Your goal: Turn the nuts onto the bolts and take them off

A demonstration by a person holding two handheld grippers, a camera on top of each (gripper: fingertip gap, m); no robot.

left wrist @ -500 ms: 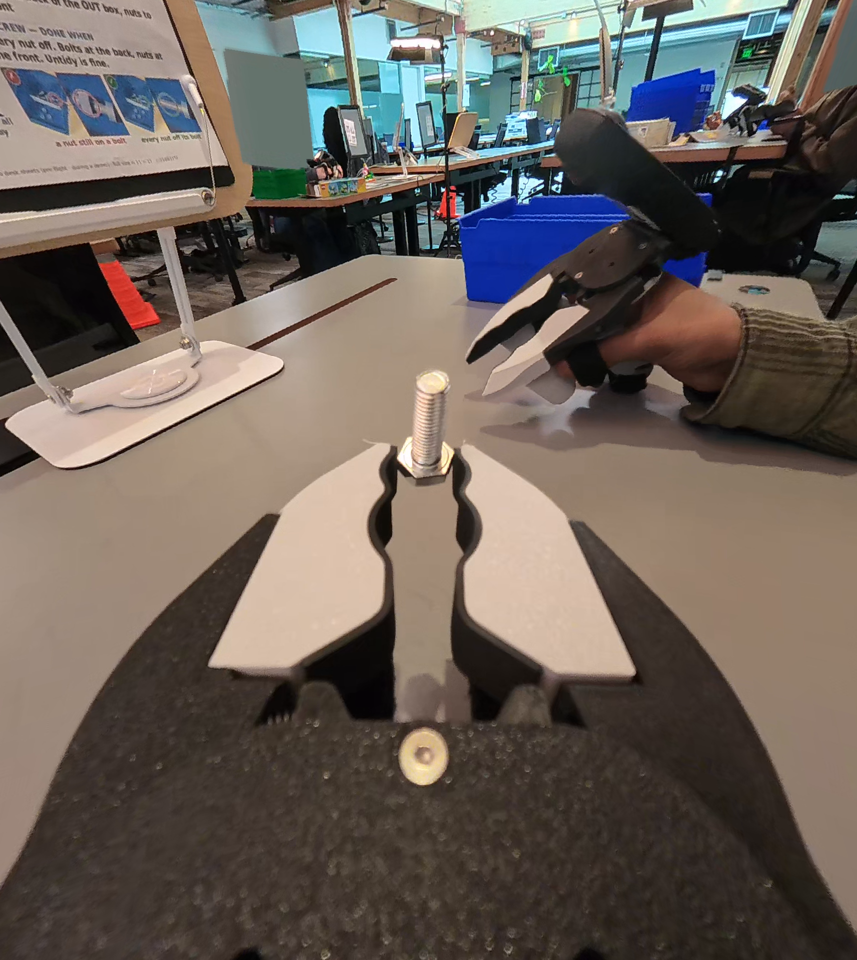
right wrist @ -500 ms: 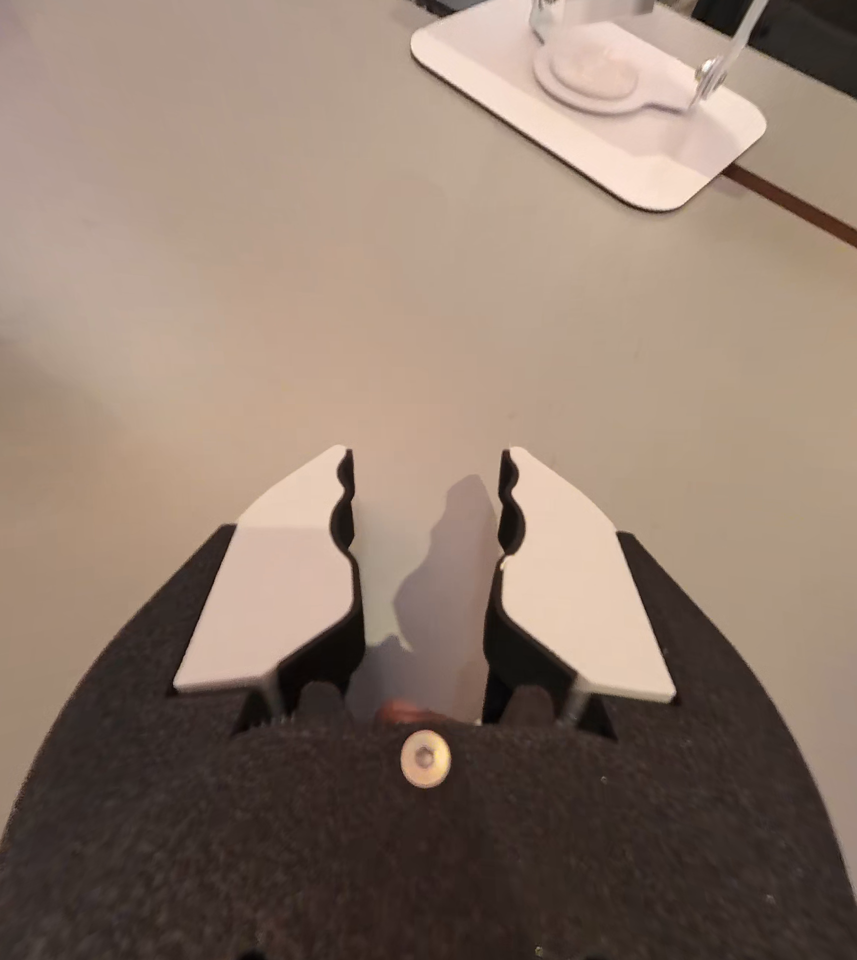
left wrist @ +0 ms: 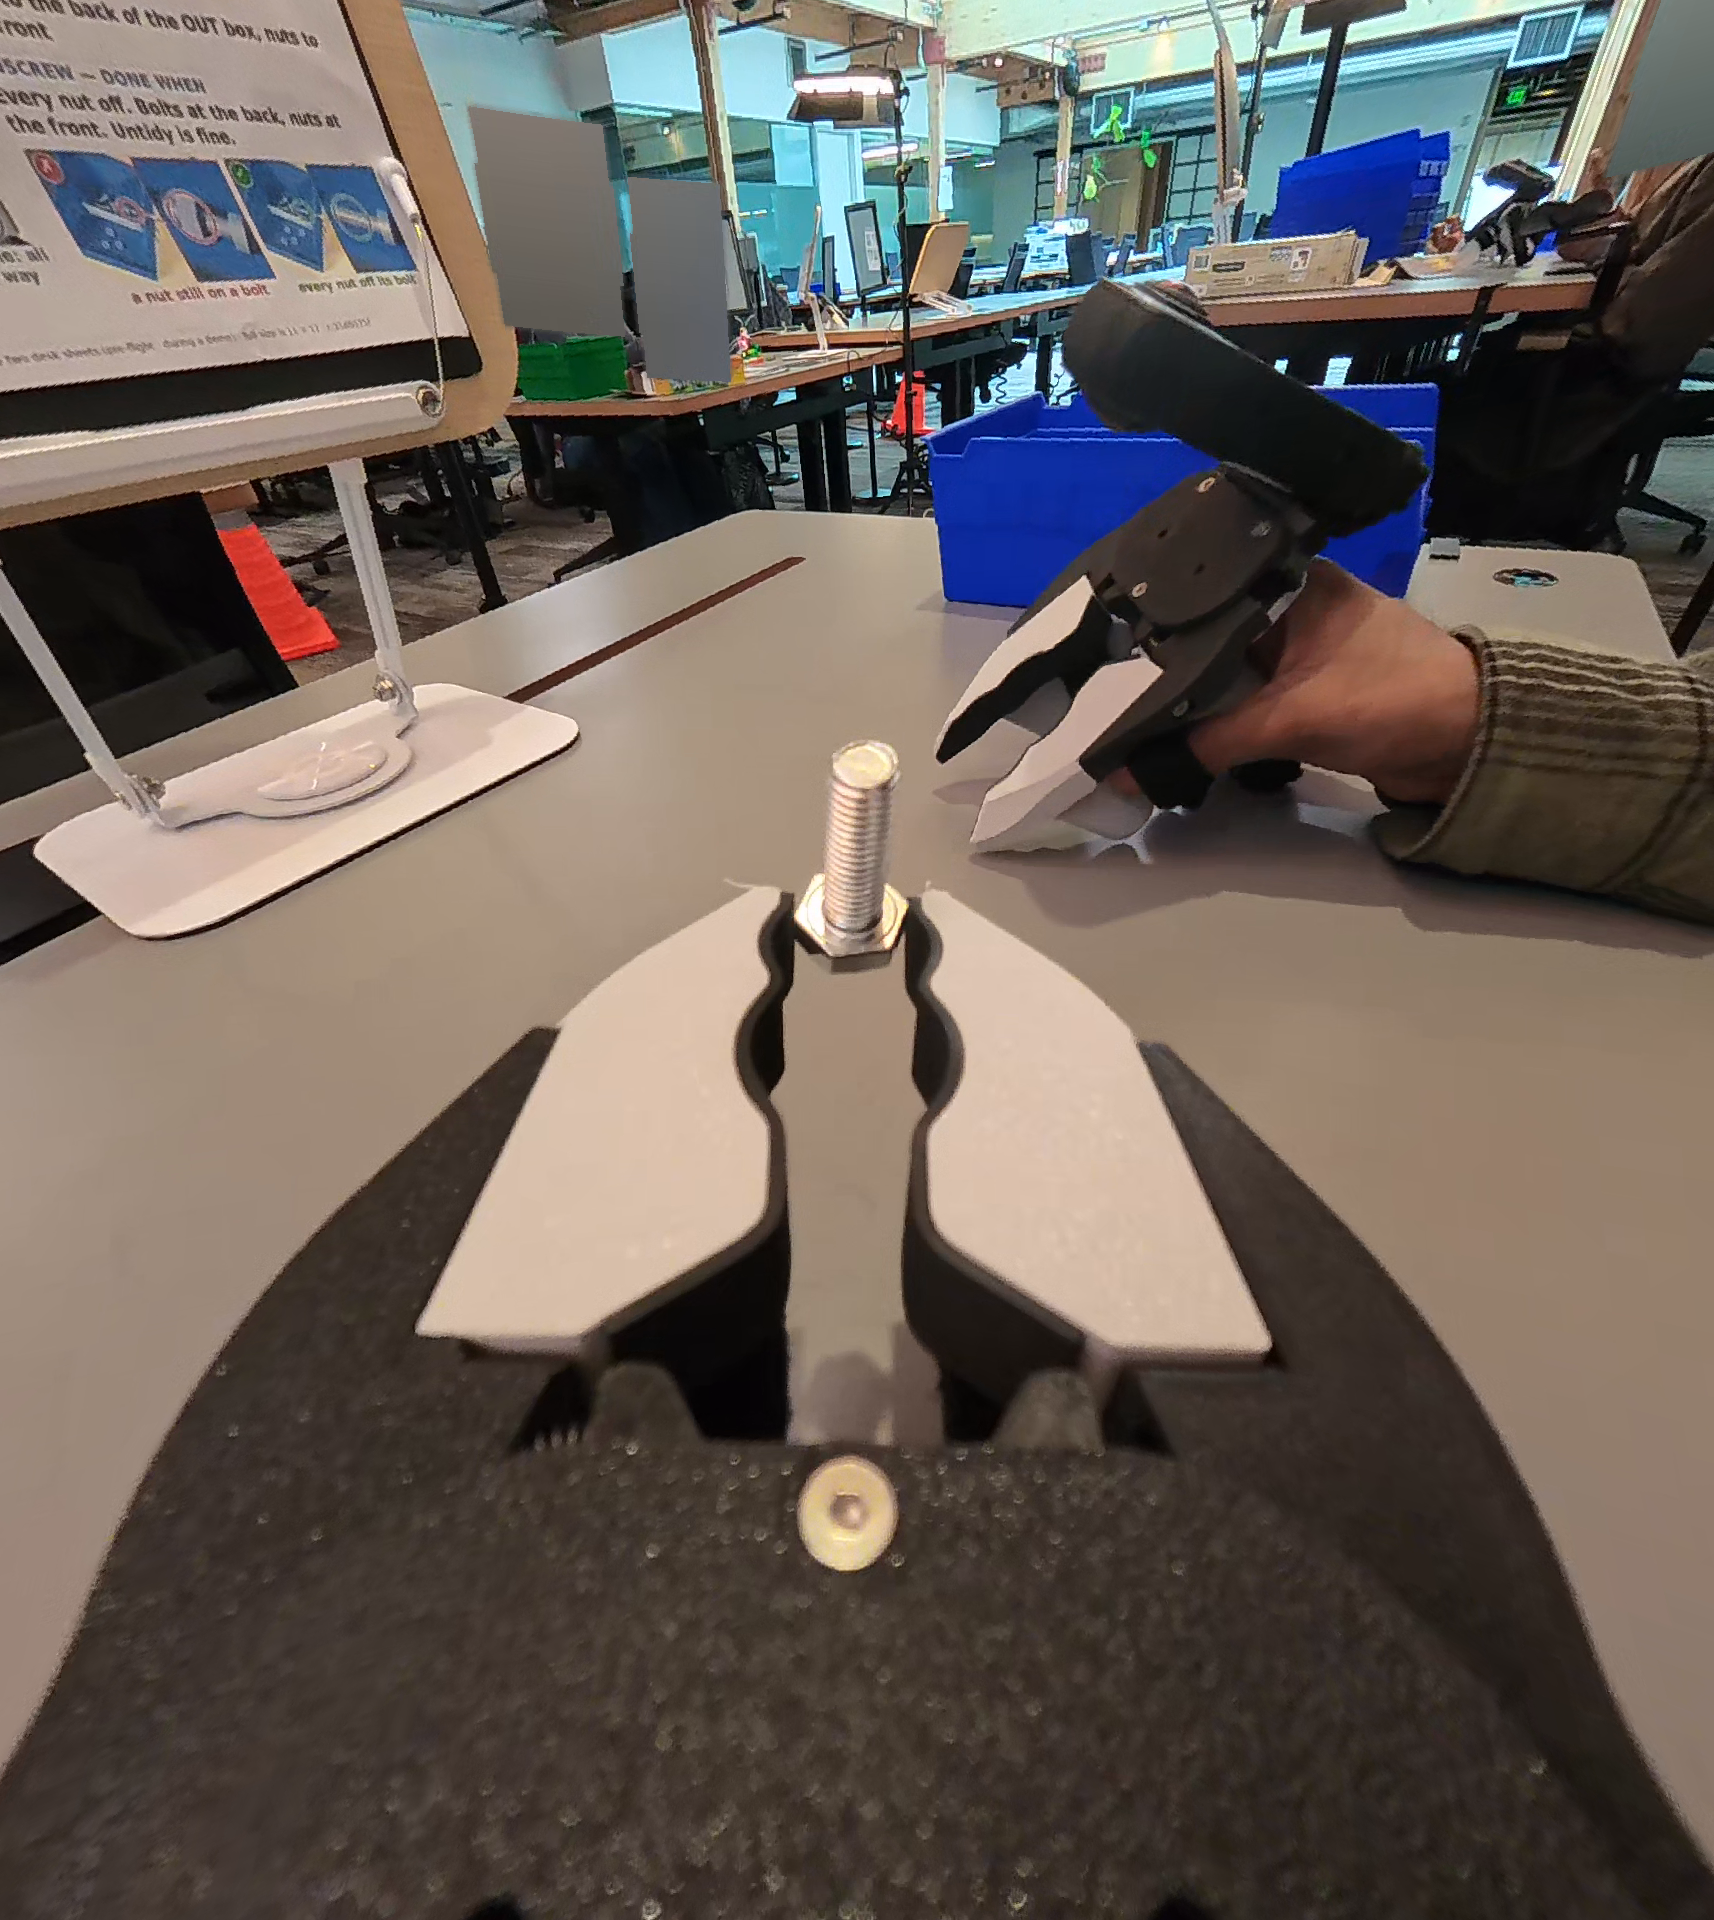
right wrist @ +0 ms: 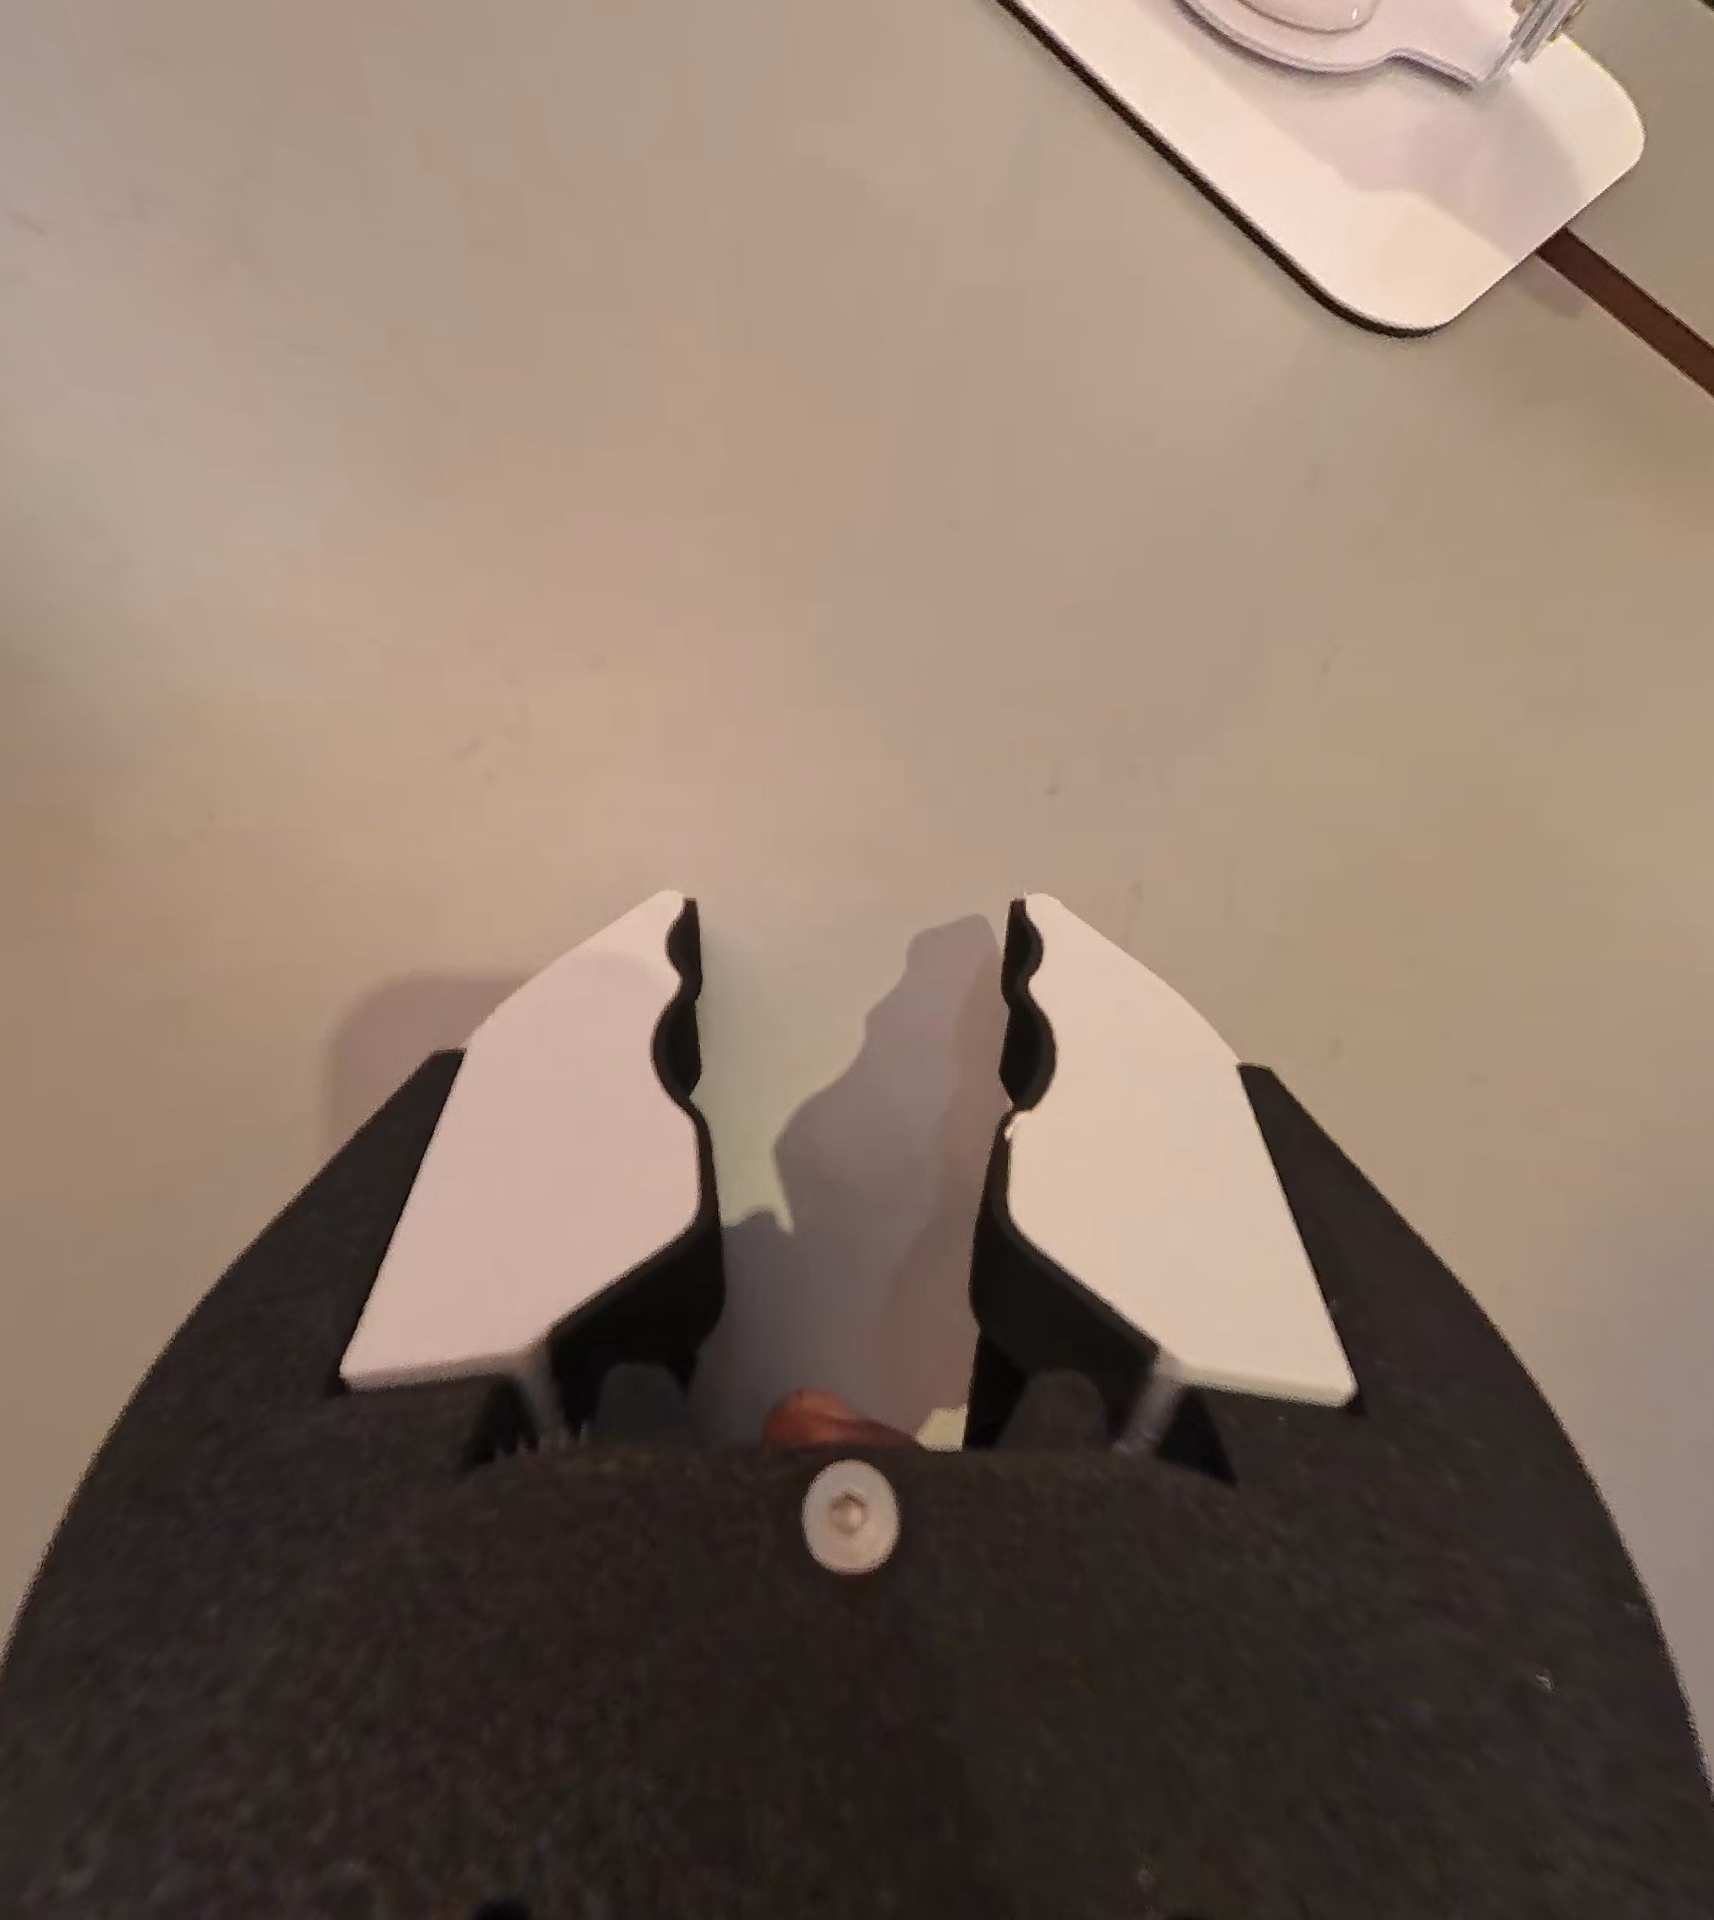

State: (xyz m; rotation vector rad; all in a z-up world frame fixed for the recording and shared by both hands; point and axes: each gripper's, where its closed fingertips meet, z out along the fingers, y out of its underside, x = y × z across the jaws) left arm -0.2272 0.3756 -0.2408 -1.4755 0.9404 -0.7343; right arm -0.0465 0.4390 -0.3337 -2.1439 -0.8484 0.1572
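One bolt (left wrist: 858, 831) stands up, its head pinched at my left gripper's (left wrist: 851, 914) tips. My right gripper (right wrist: 851, 920) is spread wide, holding nothing, just right of it.

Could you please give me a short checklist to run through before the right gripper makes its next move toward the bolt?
1. Bolt stands upright, threads up: ok.
2. Left gripper clamps the bolt's hex head at its fingertips: ok.
3. Right gripper is open and empty: ok; it holds no nut.
4. A nut within reach: cannot tell; none shows in either view, and the inside of the blue bin is hidden.
5. Path from the right gripper to the bolt over the grey table: ok, nothing lies between.
6. Bolt threads bare: ok; no nut is on the shank.
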